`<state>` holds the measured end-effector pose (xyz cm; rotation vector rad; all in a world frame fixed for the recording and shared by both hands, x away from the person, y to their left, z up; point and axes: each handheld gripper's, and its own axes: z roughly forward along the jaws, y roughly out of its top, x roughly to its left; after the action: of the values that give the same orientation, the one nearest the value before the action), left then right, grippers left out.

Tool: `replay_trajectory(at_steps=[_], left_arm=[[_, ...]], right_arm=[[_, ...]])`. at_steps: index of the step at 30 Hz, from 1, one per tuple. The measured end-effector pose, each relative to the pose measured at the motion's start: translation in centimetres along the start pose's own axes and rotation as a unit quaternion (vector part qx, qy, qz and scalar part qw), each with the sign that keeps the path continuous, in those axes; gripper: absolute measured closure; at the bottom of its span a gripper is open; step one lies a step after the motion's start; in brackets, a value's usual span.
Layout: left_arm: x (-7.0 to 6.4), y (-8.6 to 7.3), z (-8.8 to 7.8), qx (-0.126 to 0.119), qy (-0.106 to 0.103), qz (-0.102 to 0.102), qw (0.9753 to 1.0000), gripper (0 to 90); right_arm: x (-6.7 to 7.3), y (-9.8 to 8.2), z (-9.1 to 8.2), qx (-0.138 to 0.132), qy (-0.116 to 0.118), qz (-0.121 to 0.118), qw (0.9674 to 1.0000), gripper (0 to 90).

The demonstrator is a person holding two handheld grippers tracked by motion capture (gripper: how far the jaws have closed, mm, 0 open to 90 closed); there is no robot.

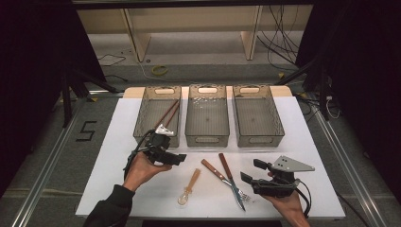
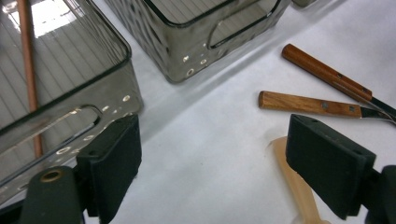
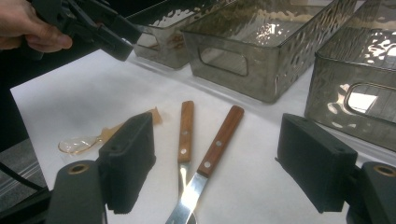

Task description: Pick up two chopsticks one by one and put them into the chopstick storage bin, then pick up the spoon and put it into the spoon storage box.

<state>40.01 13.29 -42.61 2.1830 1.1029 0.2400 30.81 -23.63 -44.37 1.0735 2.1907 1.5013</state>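
While both grippers' fingers stand spread and empty, the left gripper (image 1: 177, 158), nearest the spoon (image 1: 188, 189), could clip the fork (image 1: 220, 175) just beyond it.

Dark sleeve (image 1: 109, 208), black grippers, cables.

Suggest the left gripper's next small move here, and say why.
Probably ease the left gripper down toward the translucent spoon and straddle its handle. Its jaws stand open and empty, the chopsticks already lie in the left bin, and the spoon lies nearer to it on the table than the wooden-handled knife and fork.
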Motion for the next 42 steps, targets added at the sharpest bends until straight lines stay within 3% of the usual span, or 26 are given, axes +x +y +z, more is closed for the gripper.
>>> replay_trajectory(at_steps=[12, 24, 42], left_arm=[[-1.2, -0.8, 0.3, 0.003, -0.005, 0.008, 0.9999, 18.0], [-2.6, -1.4, 1.1, 0.022, -0.014, 0.022, 0.9994, 19.0], [-4.6, -2.3, 2.8, 0.06, -0.048, 0.05, 0.9958, 33.1]], right_arm=[[0.0, 0.0, 0.0, 0.0, 0.0, -0.002, 1.0, 28.2], [0.0, 0.0, 0.0, 0.0, -0.001, -0.003, 1.0, 28.1], [0.2, 0.1, 0.1, 0.001, -0.003, -0.006, 1.0, 28.2]])
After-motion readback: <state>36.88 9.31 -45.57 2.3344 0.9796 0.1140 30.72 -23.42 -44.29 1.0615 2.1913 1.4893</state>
